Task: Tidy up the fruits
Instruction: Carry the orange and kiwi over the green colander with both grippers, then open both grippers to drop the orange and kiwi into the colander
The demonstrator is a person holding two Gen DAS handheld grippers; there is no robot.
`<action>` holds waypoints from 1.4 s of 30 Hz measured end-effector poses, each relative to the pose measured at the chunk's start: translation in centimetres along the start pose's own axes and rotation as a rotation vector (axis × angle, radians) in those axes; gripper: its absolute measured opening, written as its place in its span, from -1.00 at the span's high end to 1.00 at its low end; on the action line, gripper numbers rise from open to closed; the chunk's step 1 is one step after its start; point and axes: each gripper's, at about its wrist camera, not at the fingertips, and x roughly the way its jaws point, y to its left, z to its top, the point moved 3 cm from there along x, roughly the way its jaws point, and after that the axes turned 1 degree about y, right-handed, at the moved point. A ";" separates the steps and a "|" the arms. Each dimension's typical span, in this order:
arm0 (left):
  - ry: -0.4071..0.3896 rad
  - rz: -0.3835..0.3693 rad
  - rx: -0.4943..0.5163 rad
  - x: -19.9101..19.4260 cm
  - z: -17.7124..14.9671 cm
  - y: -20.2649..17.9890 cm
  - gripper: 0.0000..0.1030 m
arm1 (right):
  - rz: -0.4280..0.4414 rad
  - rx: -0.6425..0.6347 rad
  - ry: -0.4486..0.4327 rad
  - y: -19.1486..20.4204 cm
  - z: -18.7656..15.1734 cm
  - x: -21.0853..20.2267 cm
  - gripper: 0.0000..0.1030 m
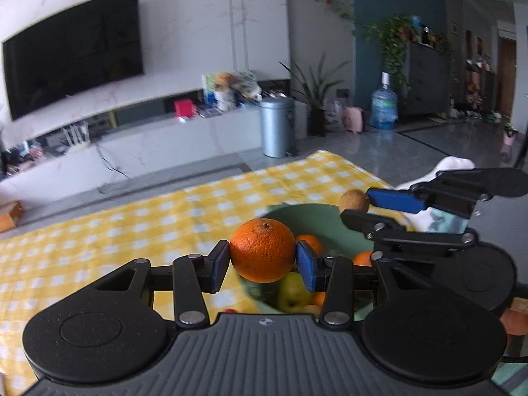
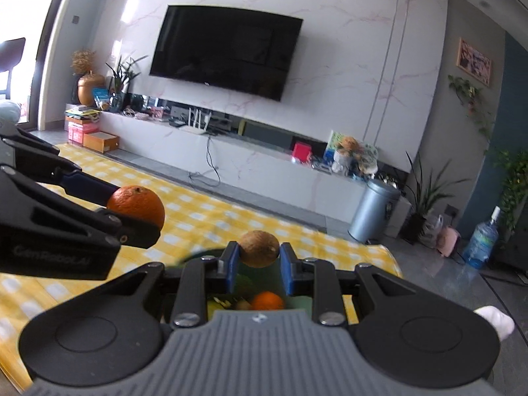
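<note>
My left gripper (image 1: 262,260) is shut on a large orange (image 1: 262,250), held above the near rim of a green bowl (image 1: 330,217). The bowl holds small oranges (image 1: 308,242) and a yellow-green apple (image 1: 292,292). My right gripper (image 2: 258,257) is shut on a small brown kiwi (image 2: 258,248) over the same bowl (image 2: 297,302), where an orange (image 2: 267,300) lies inside. In the left wrist view the right gripper (image 1: 358,206) enters from the right with the kiwi (image 1: 353,200). In the right wrist view the left gripper (image 2: 132,213) comes in from the left with its orange (image 2: 136,205).
The bowl stands on a table with a yellow and white checked cloth (image 1: 132,231). Beyond the table's far edge are a grey floor, a silver bin (image 1: 276,127), a low TV cabinet (image 1: 148,145) and a water bottle (image 1: 383,105). A white object (image 1: 452,165) lies at the table's right.
</note>
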 end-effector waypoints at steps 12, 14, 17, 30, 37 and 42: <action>0.144 -0.134 -0.036 4.3 -1.2 -2.3 0.04 | 0.036 0.056 0.158 -3.7 -3.5 2.5 0.55; 0.161 -0.134 -0.028 4.8 -1.5 -2.5 0.04 | 0.035 0.055 0.188 -3.7 -3.7 3.3 0.55; 0.190 -0.140 -0.028 5.5 -2.0 -2.4 0.04 | 0.027 0.033 0.205 -3.7 -3.9 4.0 0.55; 0.228 -0.151 -0.014 6.8 -3.4 -2.4 0.04 | 0.055 0.016 0.250 -3.6 -4.4 6.4 0.55; 0.213 -0.173 -0.036 6.9 -3.5 -1.8 0.03 | 0.062 0.019 0.257 -3.3 -4.4 6.8 0.55; 0.215 -0.179 -0.065 7.2 -3.4 -1.3 -0.06 | 0.055 0.032 0.257 -3.3 -4.4 6.8 0.53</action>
